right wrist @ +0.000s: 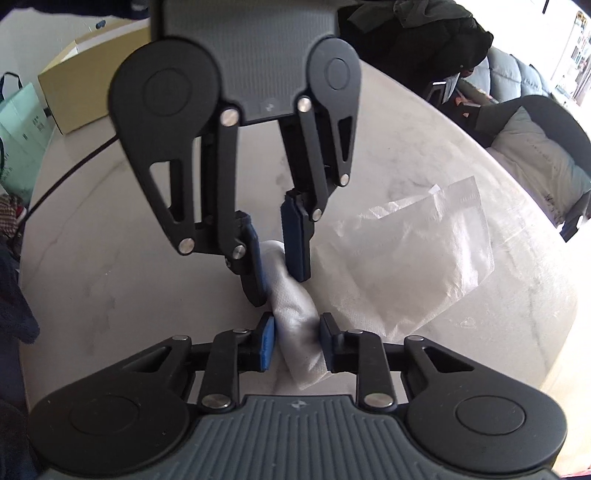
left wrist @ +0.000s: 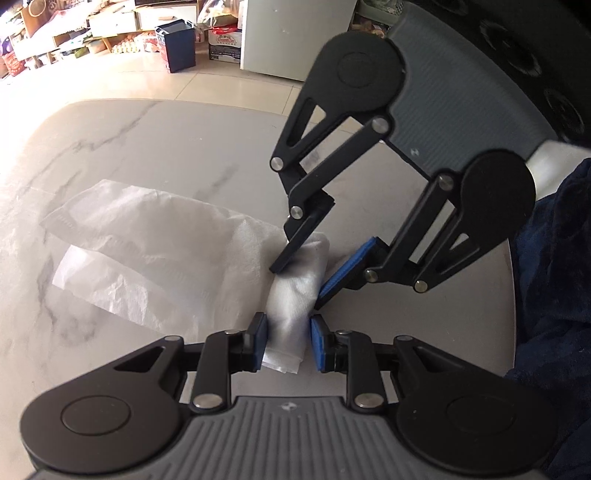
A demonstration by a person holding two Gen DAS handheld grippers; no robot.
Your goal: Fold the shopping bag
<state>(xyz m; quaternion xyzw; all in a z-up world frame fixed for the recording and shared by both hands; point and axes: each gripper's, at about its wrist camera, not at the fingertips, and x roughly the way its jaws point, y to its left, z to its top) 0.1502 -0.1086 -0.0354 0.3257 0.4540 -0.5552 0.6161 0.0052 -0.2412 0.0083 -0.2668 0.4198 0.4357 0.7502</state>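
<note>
My left gripper (left wrist: pixel 287 341) body is cut by the left wrist frame's bottom edge. The rolled end of the shopping bag (left wrist: pixel 295 291) is partly hidden behind the right gripper (left wrist: pixel 301 275) fingers. Far boxes (left wrist: pixel 110 33) are too blurred to read.

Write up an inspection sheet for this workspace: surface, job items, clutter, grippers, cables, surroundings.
Surface: pale marble-look table, rounded edge.
Job's things: white shopping bag, thin and crinkled, one end rolled into a tight bundle, the rest lying flat on the table.
Clutter: cardboard box at the table's far edge in the right wrist view.
Grippers: left gripper shut on the rolled end; right gripper shut on the same roll, close beside it.
Cables: one dark cable running across the table toward the box.
Surroundings: boxes and a dark blue bag on the tiled floor; a chair with a cushion beside the table.
</note>
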